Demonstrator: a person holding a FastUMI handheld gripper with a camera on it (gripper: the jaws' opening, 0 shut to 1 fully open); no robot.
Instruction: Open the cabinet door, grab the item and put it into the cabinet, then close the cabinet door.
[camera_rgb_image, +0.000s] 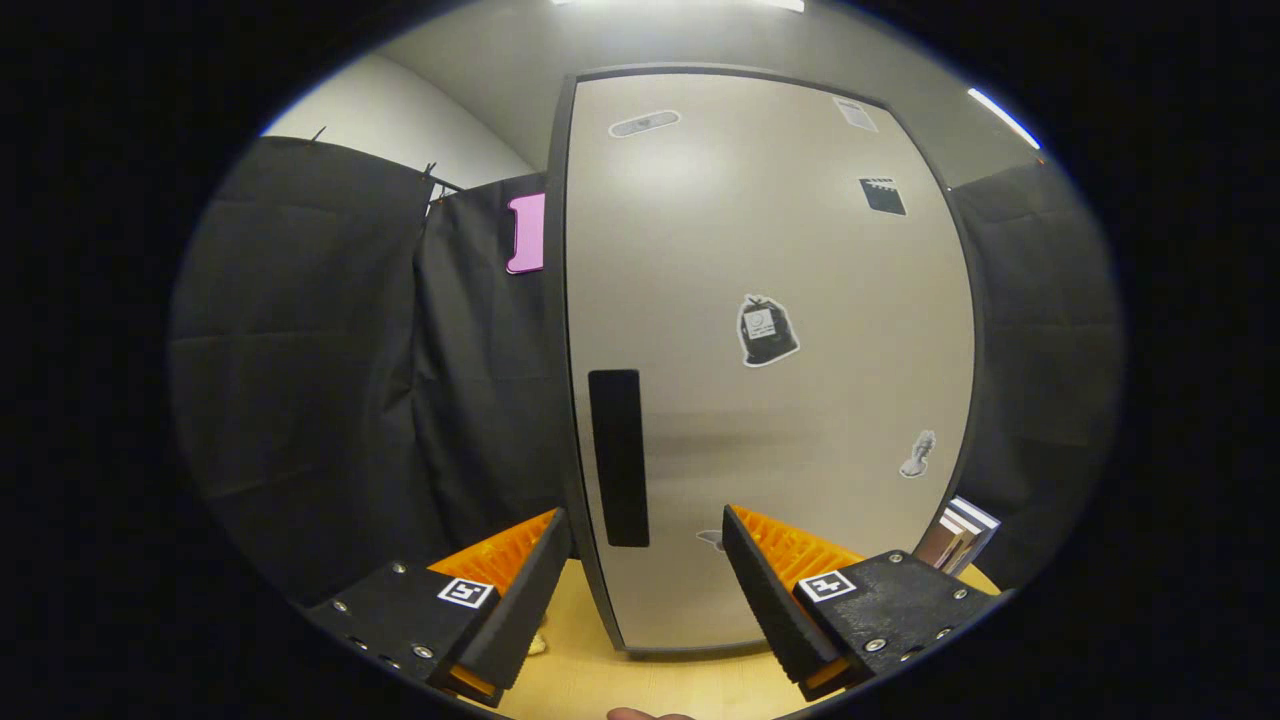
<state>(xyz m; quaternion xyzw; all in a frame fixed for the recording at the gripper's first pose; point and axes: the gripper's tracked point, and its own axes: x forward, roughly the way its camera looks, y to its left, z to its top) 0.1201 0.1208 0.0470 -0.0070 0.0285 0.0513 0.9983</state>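
A: Tongs?
B: Gripper (645, 545) fingers spread wide, gripping nothing, straddling the closed pale-grey cabinet door's (770, 400) edge beside its dark vertical slot handle (618, 457).
A: Cabinet?
B: Standing on the light wooden table (640, 670).

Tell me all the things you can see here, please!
cabinet: one, light grey with a dark frame, standing on the table just ahead of the fingers, door shut.
handle: one, black, upright slot near the door's left edge, beyond the gap between the fingers.
stickers: several on the door, black and white or grey; the biggest sits near the middle.
table: one, light wood, under the cabinet and the fingers.
books: a few, standing to the right of the cabinet; colours hard to tell.
black cloth: booth wall behind, on both sides of the cabinet.
gripper: one, fingers open, nothing between them, pointing at the door's lower left part.
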